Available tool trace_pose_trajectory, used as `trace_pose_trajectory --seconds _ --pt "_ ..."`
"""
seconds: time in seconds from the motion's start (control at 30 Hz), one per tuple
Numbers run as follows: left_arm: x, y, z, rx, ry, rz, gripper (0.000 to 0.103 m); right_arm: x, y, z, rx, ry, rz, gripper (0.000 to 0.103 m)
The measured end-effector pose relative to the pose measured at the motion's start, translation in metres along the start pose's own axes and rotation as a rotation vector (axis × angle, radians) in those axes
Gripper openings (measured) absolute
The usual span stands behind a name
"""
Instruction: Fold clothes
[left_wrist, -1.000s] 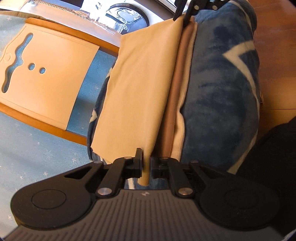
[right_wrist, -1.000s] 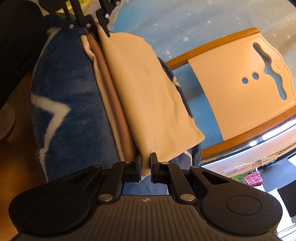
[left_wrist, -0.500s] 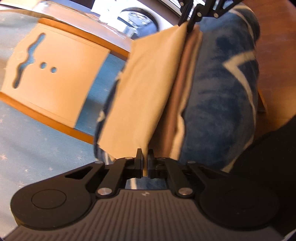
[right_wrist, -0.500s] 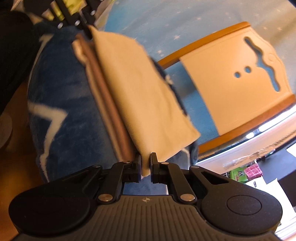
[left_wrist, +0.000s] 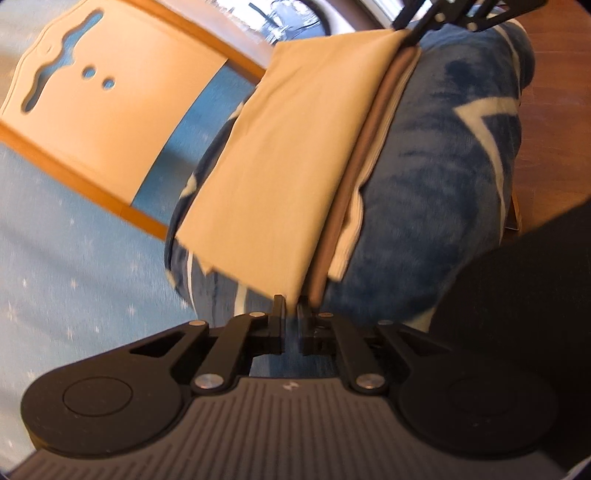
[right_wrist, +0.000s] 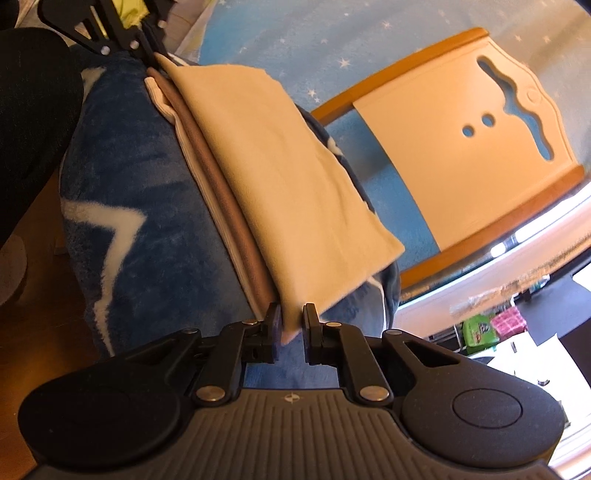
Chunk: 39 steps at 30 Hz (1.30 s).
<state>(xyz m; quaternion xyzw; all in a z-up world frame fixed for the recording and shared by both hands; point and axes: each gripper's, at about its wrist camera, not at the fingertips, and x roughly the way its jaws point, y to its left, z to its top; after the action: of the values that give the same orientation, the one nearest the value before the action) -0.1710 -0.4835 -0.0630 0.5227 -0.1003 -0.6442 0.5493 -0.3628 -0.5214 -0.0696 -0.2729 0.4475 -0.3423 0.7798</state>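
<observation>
Tan folded cloth (left_wrist: 280, 162) lying on a blue fleece blanket with white stars (left_wrist: 443, 177), left gripper (left_wrist: 291, 314) spread slightly at its near corner, right gripper (right_wrist: 292, 325) parted around the opposite corner, pale wooden chair back (right_wrist: 465, 155) beside.

The folded tan cloth (left_wrist: 295, 155) spans the rounded blue star-patterned blanket (left_wrist: 443, 177) between both tools. Beside it a pale wooden chair back (right_wrist: 461, 155) blocks one side; starry blue carpet (left_wrist: 74, 266) lies open.
</observation>
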Motion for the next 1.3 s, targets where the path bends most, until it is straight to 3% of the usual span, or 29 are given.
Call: trace_pose_trajectory --seconds 0.1,0.2,0.33,0.47,0.63,0.77,0.83,0.93,1.0,1.17,1.3 --pt "-0.004 0.007 -0.005 -0.064 0.023 0.007 0.006 -0.003 0.000 -0.008 0.057 0.028 0.011 0.012" --pt "-0.011 0.019 -0.007 -0.191 0.046 0.007 0.007 -0.013 -0.003 -0.011 0.176 0.027 0.030 0.012" --pt "-0.020 0.032 -0.006 -0.402 0.054 -0.011 0.027 -0.023 -0.013 -0.015 0.422 0.023 0.083 0.012" --pt "-0.027 0.040 -0.005 -0.589 0.055 -0.035 0.036 -0.021 -0.023 -0.020 0.663 0.060 0.150 0.018" --pt "-0.024 0.033 -0.003 -0.653 0.060 -0.076 0.048 -0.019 -0.040 -0.031 0.940 0.121 0.207 0.020" --pt "-0.026 0.028 -0.001 -0.661 0.029 -0.101 0.054 -0.022 -0.045 -0.023 1.002 0.123 0.216 0.022" --pt "-0.029 0.028 0.000 -0.671 0.010 -0.104 0.062 -0.023 -0.045 -0.017 1.032 0.127 0.229 0.025" --pt "-0.034 0.029 0.001 -0.704 -0.003 -0.110 0.069 -0.024 -0.045 -0.009 1.067 0.149 0.230 0.046" --pt "-0.036 0.029 0.002 -0.730 -0.007 -0.121 0.073 -0.024 -0.044 -0.003 1.080 0.179 0.213 0.078" --pt "-0.039 0.027 0.007 -0.774 -0.010 -0.134 0.088 -0.029 -0.042 0.013 1.045 0.190 0.187 0.099" --pt "-0.044 0.028 0.011 -0.809 -0.015 -0.105 0.101 -0.027 -0.044 0.019 1.026 0.183 0.210 0.101"
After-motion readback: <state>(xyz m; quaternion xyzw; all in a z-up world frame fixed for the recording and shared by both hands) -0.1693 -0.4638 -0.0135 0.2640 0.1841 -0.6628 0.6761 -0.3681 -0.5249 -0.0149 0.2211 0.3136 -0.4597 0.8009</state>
